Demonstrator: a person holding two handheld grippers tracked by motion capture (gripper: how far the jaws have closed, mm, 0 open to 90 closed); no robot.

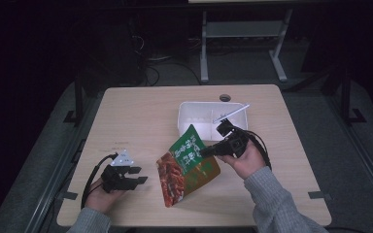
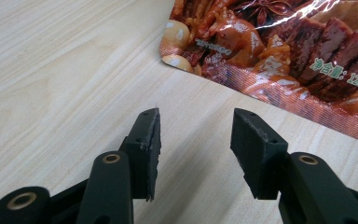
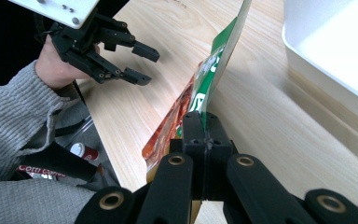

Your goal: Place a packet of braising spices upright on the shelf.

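Observation:
A snack bag [image 1: 187,165], green at one end and printed with red-brown food at the other, is tilted up off the wooden table [image 1: 141,116]. My right gripper [image 1: 205,151] is shut on its green edge; in the right gripper view the jaws [image 3: 204,116] pinch the thin bag [image 3: 214,60] edge-on. My left gripper [image 1: 138,175] rests low at the table's front left, open with nothing between its jaws. In the left gripper view its jaws [image 2: 196,114] stand apart just short of the bag's red corner [image 2: 279,51]. The right gripper view also shows the left gripper [image 3: 142,63].
A white plastic tray [image 1: 212,119] stands just behind the bag, with a thin pale stick [image 1: 230,113] across its far right corner; its wall [image 3: 335,51] is close to my right gripper. A cable hole [image 1: 225,97] lies near the table's far edge.

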